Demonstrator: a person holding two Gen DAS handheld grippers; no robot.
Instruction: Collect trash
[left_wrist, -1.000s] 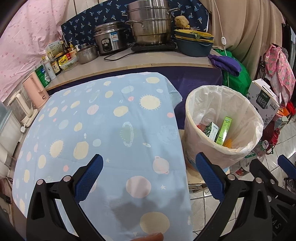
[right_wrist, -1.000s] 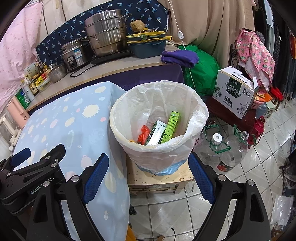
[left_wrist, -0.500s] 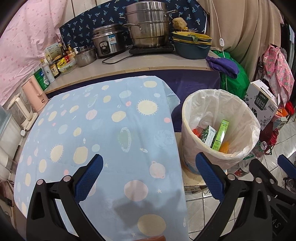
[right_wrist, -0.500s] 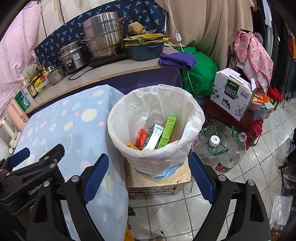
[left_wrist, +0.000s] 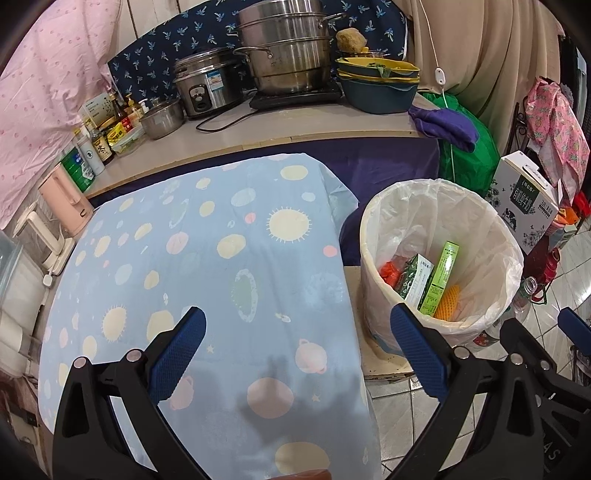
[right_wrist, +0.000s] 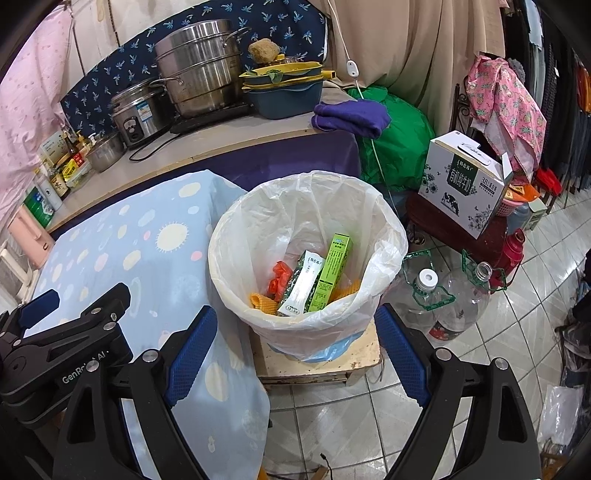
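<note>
A bin lined with a white bag (left_wrist: 373, 236) (right_wrist: 236, 236) stands on a low wooden stool beside the table. Inside lie a green box (right_wrist: 334, 271) (left_wrist: 441, 277), a white and green packet (right_wrist: 301, 288), a red wrapper (right_wrist: 279, 278) and orange foam netting (right_wrist: 262, 302). My left gripper (left_wrist: 297, 350) is open and empty above the table's near edge, left of the bin. My right gripper (right_wrist: 295, 354) is open and empty, in front of and above the bin. The left gripper's body (right_wrist: 66, 350) shows in the right wrist view.
The table wears a light blue cloth with suns and planets (left_wrist: 207, 258). A counter behind holds pots (left_wrist: 284, 48), a rice cooker (left_wrist: 201, 86), bowls and bottles. A milk carton box (right_wrist: 465, 184), two big plastic bottles (right_wrist: 443, 295) and a green bag stand on the tiled floor right of the bin.
Both grippers have drawn back and up a little from the bin and table. They stay open and empty. The trash in the bin has not moved.
</note>
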